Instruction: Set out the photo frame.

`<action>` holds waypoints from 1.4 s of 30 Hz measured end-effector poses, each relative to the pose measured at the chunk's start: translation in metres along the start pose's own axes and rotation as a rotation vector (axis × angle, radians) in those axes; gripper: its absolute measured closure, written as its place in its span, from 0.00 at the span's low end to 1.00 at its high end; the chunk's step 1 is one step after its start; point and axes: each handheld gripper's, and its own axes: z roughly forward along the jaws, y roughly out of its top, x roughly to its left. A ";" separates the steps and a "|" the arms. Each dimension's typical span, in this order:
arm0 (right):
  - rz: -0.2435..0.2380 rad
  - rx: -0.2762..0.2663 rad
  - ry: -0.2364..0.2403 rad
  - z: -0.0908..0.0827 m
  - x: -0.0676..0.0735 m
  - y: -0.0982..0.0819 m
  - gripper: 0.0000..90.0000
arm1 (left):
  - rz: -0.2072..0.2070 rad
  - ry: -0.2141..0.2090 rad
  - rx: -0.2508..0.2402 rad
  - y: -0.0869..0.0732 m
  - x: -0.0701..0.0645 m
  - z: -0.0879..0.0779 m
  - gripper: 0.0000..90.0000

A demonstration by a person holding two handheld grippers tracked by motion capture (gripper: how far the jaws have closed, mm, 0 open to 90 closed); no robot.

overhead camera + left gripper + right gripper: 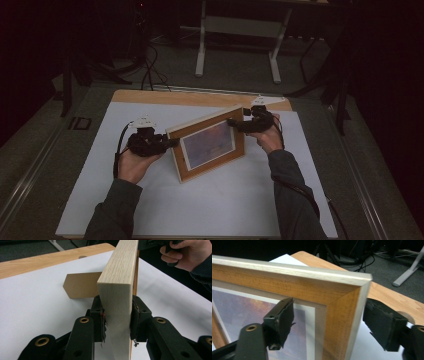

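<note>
White tabletop [150, 210]: left fingers [117, 320] clamp picture frame [207, 142]; right fingers [329, 322] straddle it, spread.

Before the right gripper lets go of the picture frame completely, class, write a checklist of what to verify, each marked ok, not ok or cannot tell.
1. Left gripper clamped on the picture frame edge: ok, fingers press both faces.
2. Right gripper free of the frame: ok, a gap shows at each pad.
3. Frame upright on the white table: ok, though its top leans back slightly.
4. Rear stand swung out behind: ok.
5. Stand bearing the frame's weight: cannot tell.
</note>
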 end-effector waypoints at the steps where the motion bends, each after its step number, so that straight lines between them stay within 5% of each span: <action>1: -0.001 0.003 0.004 0.001 0.000 0.000 0.25 | -0.001 0.000 0.002 0.000 0.000 0.000 0.77; 13: 0.022 0.009 0.053 0.009 -0.001 0.000 0.26 | 0.002 0.001 0.011 0.003 0.001 0.001 0.78; 42: 0.053 -0.006 0.031 0.003 -0.003 -0.002 0.33 | 0.007 0.010 0.013 0.010 0.009 0.006 0.77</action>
